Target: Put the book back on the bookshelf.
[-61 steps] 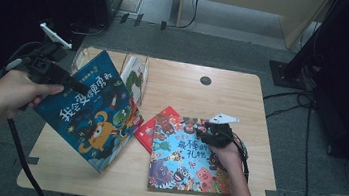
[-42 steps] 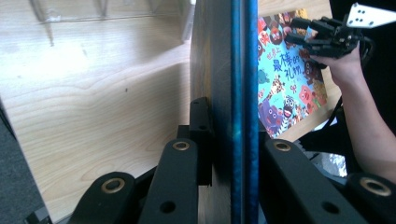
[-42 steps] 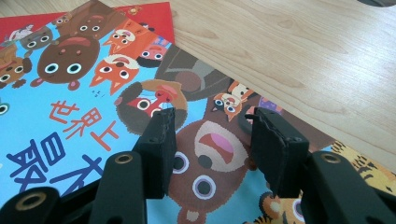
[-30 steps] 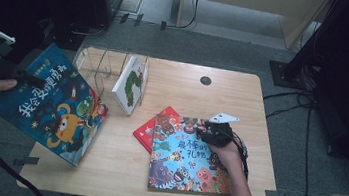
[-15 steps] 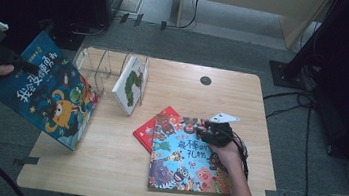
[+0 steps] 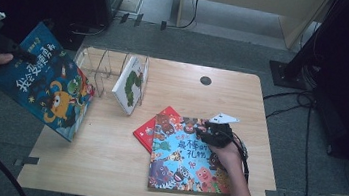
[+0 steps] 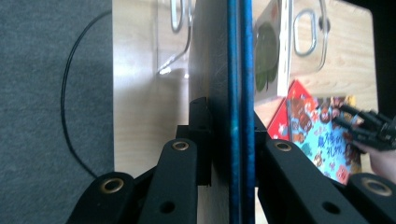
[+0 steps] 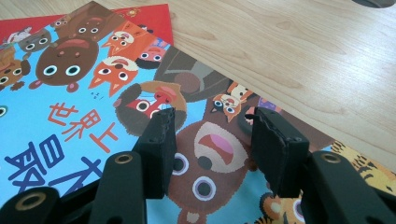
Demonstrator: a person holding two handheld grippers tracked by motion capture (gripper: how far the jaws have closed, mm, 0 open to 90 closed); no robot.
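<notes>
Change since earlier frames: left gripper (image 6: pixel 19 53) has carried the dark-blue picture book with cartoon monsters (image 6: pixel 45 84) further off the left side of the light wooden table (image 6: pixel 105 155); right gripper unmoved.
Left gripper: jaws closed tight on the blue book's edge; in the left gripper view the book (image 7: pixel 238 93) runs edge-on between them.
Blue book position: held in the air, tilted, mostly out past the table's left edge, lower corner overlapping it.
Right gripper (image 6: pixel 209 130): jaws parted, nothing between them; tips rest on or just above the light-blue animal picture book (image 6: pixel 188 155) — contact cannot be confirmed.
Light-blue book: flat on the table, front right, partly covering a red book (image 6: pixel 151 128).
Rack: clear wire book stand (image 6: pixel 101 64) at table's back left, one white book with a green caterpillar (image 6: pixel 130 85) leaning in it.
</notes>
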